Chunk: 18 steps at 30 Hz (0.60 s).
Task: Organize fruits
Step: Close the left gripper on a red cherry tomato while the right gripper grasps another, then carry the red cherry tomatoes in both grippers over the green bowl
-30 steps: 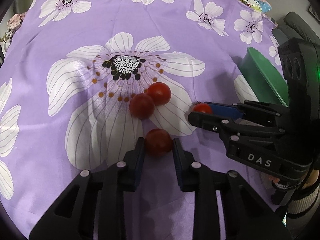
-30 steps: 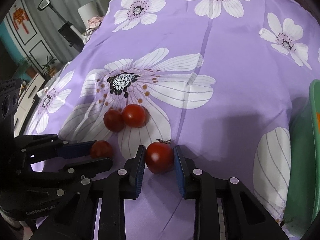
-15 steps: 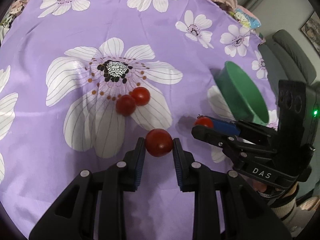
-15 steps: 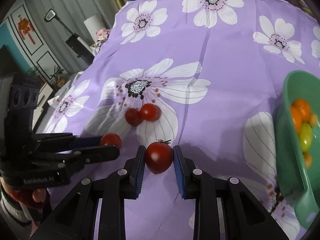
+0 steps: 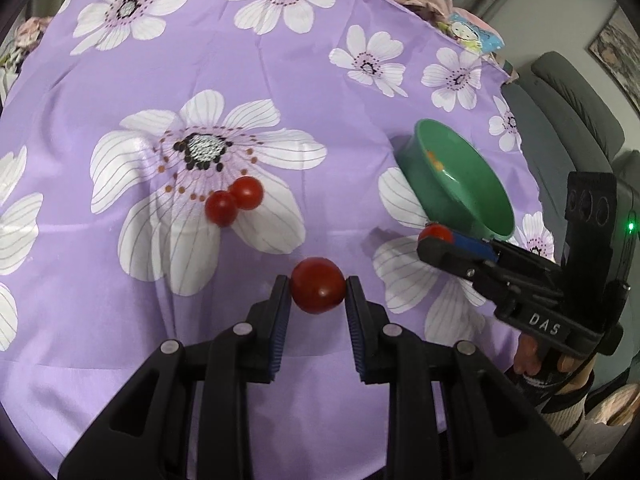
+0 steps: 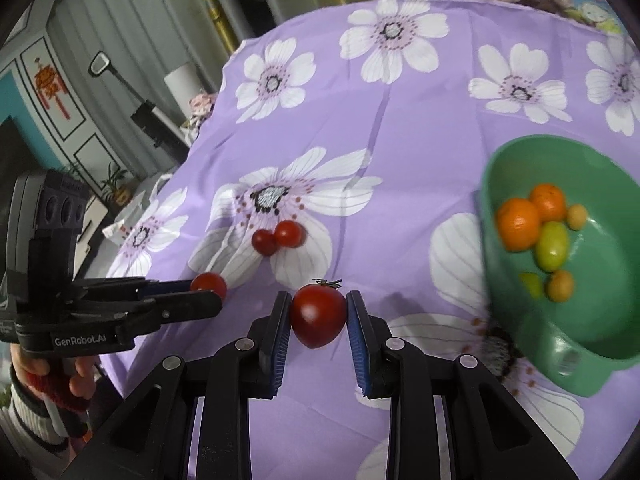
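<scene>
- Above the purple flowered cloth point(image 5: 280, 60), two tomatoes are carried at once: the left gripper point(image 5: 318, 294) is closed on a round tomato point(image 5: 318, 290), and the right gripper point(image 6: 319, 312) is closed on a stemmed tomato point(image 6: 318, 314), each fruit pinched at its middle between the blue pads
- Off to the right, the green bowl point(image 6: 520, 168) is seen on the cloth, with oranges point(image 6: 520, 222) and small green and yellow fruits lying inside it; it is judged to be the place where both tomatoes are meant to go
- Two more tomatoes point(image 5: 234, 200) are left touching each other on the big white flower, well apart from the bowl
- For a clean drop, each gripper is best brought over the bowl's open centre, not its rim, and lowered close to the fruit inside before the jaws are eased apart
- Because the bowl is reached from the same side by both hands, one release at a time is advised, the right gripper first since it is nearer
- Grip pressure is best kept light, as a soft skin may be bruised; a fall onto the oranges may send a tomato rolling
</scene>
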Motion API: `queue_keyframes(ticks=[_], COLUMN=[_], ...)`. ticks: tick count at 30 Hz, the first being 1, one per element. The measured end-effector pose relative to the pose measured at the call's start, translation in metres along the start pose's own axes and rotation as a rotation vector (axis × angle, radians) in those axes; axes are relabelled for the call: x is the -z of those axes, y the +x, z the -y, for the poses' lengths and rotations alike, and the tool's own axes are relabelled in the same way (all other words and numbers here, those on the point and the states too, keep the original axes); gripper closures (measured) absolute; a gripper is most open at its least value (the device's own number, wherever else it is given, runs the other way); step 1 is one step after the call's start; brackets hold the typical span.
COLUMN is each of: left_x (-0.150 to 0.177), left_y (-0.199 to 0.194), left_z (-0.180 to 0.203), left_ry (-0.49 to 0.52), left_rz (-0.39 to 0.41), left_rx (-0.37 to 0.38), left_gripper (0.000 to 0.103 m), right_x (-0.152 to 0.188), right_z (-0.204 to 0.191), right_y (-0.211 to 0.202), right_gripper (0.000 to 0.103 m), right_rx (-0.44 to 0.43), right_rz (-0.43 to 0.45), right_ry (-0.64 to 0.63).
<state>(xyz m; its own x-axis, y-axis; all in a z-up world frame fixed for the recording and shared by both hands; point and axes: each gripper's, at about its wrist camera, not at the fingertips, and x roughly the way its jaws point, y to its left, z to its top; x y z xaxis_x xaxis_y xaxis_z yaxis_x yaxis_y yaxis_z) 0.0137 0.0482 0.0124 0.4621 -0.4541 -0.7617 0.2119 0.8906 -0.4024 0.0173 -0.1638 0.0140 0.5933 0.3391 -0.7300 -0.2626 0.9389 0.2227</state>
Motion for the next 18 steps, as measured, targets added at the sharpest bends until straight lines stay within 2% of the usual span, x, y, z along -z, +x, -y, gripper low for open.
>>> queue_keyframes(ticks=[10,18], left_x=[-0.008,-0.02], left_y=[0.005,0.015], left_z=[0.04,0.065], left_ry=[0.107,0.146], left_rz=[0.012,0.02], left_rx=[-0.043,-0.014], left_gripper=[0.076,0.076], right_x=[-0.001,0.002], right_z=[0.029,0.05], right_y=[-0.035,-0.054], right_gripper=[0.074,0.074], right_rx=[0.056,0.088], right_rz=[0.091,0.135], right_ry=[0.05,0.088])
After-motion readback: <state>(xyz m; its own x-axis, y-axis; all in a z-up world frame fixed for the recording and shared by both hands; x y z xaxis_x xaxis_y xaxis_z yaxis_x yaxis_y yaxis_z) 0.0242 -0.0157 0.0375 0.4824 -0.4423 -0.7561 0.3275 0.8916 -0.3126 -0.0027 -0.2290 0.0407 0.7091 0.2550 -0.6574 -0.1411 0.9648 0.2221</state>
